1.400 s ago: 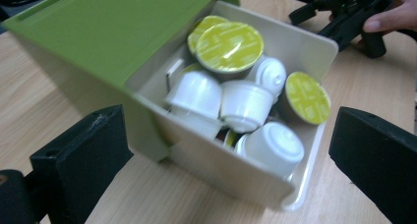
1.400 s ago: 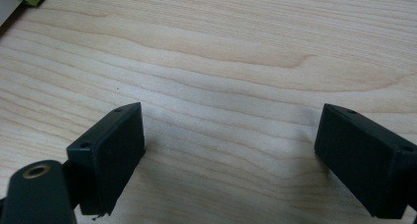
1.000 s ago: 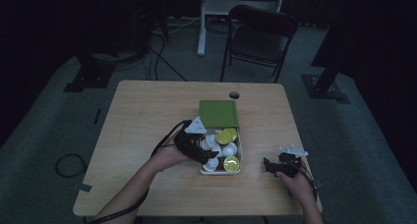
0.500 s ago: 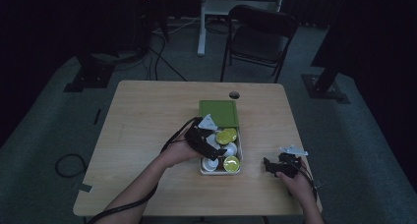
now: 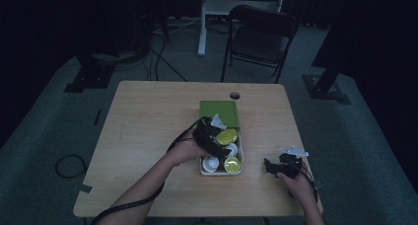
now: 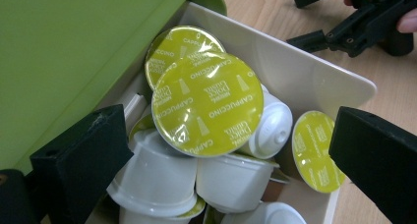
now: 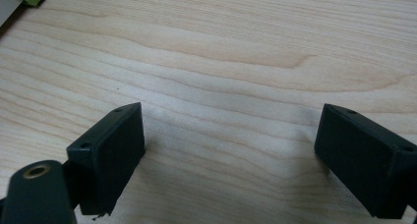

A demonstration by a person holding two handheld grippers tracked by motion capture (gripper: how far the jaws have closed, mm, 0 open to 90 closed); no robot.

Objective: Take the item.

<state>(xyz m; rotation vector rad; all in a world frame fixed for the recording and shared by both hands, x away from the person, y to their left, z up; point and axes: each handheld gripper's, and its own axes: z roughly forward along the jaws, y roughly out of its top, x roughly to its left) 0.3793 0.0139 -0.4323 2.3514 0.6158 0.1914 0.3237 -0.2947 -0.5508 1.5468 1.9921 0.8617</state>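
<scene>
Since a second ago my left gripper (image 5: 215, 138) has slid forward from the near end of the box (image 5: 202, 171) to over its middle; the right gripper (image 5: 277, 167) hasn't budged. The top pod (image 6: 207, 104), lime foil lid up and tilted (it reads Cappuccino), sits on the heap in the white box at the table's centre, just before the green lid (image 5: 219, 112). In the left gripper view my jaws are spread wide to either side of that pod, gripping nothing, and I can't tell whether the tips touch any of the white cups (image 6: 158, 177) beneath. Another lime-lidded pod (image 6: 318, 157) lies against the box wall nearest the right gripper. That one rests on the table (image 5: 148, 116) right of the box, jaws wide open over bare wood and empty.
</scene>
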